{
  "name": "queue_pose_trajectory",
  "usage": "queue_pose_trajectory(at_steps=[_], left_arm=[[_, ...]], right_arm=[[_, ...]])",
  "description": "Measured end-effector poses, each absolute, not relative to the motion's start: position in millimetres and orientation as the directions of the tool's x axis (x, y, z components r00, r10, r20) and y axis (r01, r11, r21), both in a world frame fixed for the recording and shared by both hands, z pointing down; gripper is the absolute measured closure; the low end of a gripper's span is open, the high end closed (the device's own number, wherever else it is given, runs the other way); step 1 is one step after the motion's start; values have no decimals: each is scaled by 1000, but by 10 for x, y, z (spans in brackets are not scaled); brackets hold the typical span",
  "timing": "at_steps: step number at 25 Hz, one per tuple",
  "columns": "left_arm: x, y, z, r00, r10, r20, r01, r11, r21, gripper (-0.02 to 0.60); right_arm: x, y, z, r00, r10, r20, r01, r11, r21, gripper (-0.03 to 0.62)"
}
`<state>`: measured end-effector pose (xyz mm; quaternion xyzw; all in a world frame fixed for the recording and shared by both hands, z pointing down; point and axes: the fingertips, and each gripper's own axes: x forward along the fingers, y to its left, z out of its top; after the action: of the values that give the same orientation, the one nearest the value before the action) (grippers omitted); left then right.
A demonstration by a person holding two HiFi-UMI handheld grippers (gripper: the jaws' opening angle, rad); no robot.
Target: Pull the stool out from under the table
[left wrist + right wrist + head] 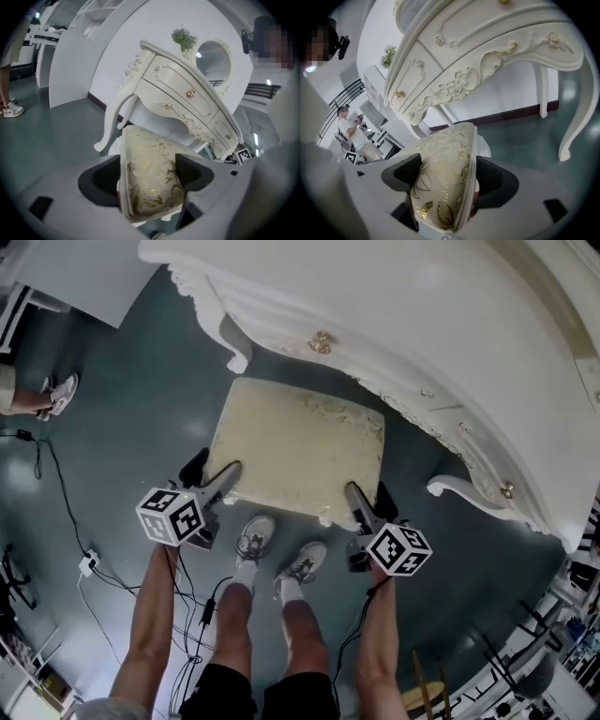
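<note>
Stool: the cream upholstered stool stands on the grey floor in front of the white dressing table. Most of the seat is out from the table's front edge, and only the far right corner meets that edge in the head view.
Left gripper: the left gripper has its jaws closed on the stool's corner farthest from the table on the left. The gold-patterned cushion fills the gap between them.
Right gripper: the right gripper has its jaws clamped across the seat edge at the matching right corner, cushion and white trim pinched between the pads.
Progress: probably late in the pull, with little of the stool left near the table.
Risk, grip: both holds are on soft padding, so a sharp tug could let the jaws slide off.
Risk, twist: an uneven pull could swing the stool into the table's curved leg, just beside the stool's right side.
Risk, feet: the person's shoes sit just beside the stool's side away from the table, so further travel could hit them.
</note>
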<state>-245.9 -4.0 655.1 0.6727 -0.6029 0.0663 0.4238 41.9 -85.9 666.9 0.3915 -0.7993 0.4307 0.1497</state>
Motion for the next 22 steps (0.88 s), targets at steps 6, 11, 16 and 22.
queue_pose_trajectory(at_steps=[6, 11, 16, 22], left_arm=[[-3145, 373, 6495, 165, -782, 601, -853, 192, 484, 216], [-3711, 719, 6506, 81, -793, 604, -836, 276, 475, 221], [-4232, 1158, 6620, 21, -784, 621, -809, 351, 471, 233], [-4619, 1761, 6876, -54, -759, 648, -748, 461, 478, 233]], right_arm=[[-369, -784, 6633, -701, -422, 575, -713, 409, -570, 207], [-1048, -673, 6690, -736, -354, 577, -674, 466, -573, 209], [-1719, -482, 6831, -763, -273, 586, -630, 520, -577, 212], [-2300, -147, 7096, -771, -167, 615, -585, 568, -579, 214]])
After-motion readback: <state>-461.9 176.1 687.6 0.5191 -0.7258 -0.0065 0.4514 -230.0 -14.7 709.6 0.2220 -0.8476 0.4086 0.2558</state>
